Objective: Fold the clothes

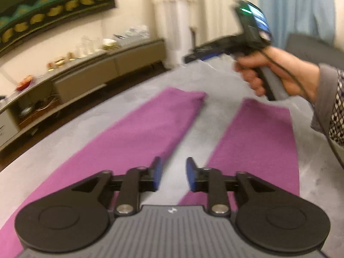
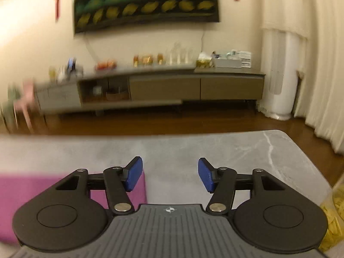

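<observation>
Grey table [image 1: 311, 193]; left view shows purple trousers [image 1: 137, 129]

- I can read no words or numbers anywhere in either view.
- The only sign I see is a small white round emblem [image 2: 170, 210] on the grey ribbed body of my right hand-held gripper [image 2: 170, 175].
- A similar small white mark [image 1: 172, 210] sits on my left hand-held gripper [image 1: 173, 172].

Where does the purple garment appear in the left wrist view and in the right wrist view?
Left wrist view: the purple garment lies in two long strips across the middle of the grey table.
Right wrist view: only one end shows, lower left.
Shared landmark: the long sideboard by the far wall.
</observation>
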A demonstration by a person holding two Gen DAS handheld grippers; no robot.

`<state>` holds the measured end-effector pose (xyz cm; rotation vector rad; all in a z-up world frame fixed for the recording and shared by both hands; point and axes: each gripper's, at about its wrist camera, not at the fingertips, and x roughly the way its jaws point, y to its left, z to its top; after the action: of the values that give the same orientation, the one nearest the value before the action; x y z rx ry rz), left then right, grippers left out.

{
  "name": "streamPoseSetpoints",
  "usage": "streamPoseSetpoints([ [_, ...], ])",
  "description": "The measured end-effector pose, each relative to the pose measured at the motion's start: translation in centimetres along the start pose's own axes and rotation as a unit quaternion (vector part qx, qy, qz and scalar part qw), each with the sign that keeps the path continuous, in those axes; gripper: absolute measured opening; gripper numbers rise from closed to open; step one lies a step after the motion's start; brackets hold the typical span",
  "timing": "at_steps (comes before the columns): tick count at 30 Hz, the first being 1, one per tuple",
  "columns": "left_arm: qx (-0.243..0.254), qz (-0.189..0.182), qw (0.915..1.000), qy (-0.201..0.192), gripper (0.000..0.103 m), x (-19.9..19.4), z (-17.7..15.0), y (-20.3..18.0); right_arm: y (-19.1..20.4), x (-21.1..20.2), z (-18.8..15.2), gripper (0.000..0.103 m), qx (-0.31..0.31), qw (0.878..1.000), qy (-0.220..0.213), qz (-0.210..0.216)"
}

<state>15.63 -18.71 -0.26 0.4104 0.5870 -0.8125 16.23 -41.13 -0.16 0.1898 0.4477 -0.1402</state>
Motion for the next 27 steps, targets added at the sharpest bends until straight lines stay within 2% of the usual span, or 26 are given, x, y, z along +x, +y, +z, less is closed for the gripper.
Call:
streamPoseSetpoints([
  [3, -0.065, 0.054, 0.9964, 0.003, 0.031, -2.6, -1.5, 4.8, 1.9, 0.2, -0.2, 0.058, -0.011, 0.991, 0.053, 0.122],
  [4, -0.094, 0.084, 0.9920, 0.015, 0.031, -3.1, -2.3, 6.9, 3.0, 0.6, -0.7, 0.057, -0.021, 0.986, 0.071, 0.146],
  [6, -0.139, 0.139, 0.9790, 0.054, 0.031, -3.9, -4.5, 10.8, 4.6, 1.8, -2.0, 0.057, -0.052, 0.979, 0.116, 0.160],
  [8, -0.183, 0.193, 0.9594, 0.094, 0.030, -4.6, -6.7, 14.6, 5.5, 3.0, -3.5, 0.055, -0.093, 0.971, 0.171, 0.140],
  [10, -0.228, 0.229, 0.9386, 0.121, 0.027, -7.2, -9.4, 17.6, 6.2, 2.5, -3.6, 0.054, -0.115, 0.970, 0.178, 0.119],
  [13, -0.261, 0.243, 0.9281, 0.106, 0.027, -13.2, -12.5, 19.2, 7.3, 1.3, -3.3, 0.055, -0.143, 0.970, 0.176, 0.088],
  [15, -0.266, 0.260, 0.9232, 0.097, 0.028, -17.5, -14.6, 19.2, 8.0, 0.6, -3.1, 0.055, -0.162, 0.969, 0.176, 0.067],
  [17, -0.273, 0.285, 0.9127, 0.107, 0.029, -21.1, -16.8, 19.0, 8.7, -0.2, -2.9, 0.055, -0.180, 0.967, 0.174, 0.047],
  [19, -0.290, 0.323, 0.8925, 0.123, 0.030, -24.4, -19.8, 19.3, 9.4, -1.0, -2.7, 0.059, -0.199, 0.964, 0.173, 0.026],
  [22, -0.346, 0.345, 0.8591, 0.153, 0.030, -27.5, -23.8, 21.6, 12.2, -2.9, -2.6, 0.069, -0.204, 0.962, 0.173, 0.056],
  [24, -0.357, 0.354, 0.8452, 0.181, 0.036, -28.0, -26.5, 23.2, 13.8, -4.2, -2.6, 0.074, -0.204, 0.961, 0.174, 0.072],
  [25, -0.362, 0.346, 0.8478, 0.175, 0.043, -28.2, -27.1, 24.0, 14.1, -5.0, -2.5, 0.074, -0.203, 0.960, 0.177, 0.072],
  [27, -0.370, 0.330, 0.8527, 0.163, 0.044, -28.6, -28.3, 25.5, 14.4, -6.1, -2.2, 0.074, -0.195, 0.962, 0.182, 0.061],
])
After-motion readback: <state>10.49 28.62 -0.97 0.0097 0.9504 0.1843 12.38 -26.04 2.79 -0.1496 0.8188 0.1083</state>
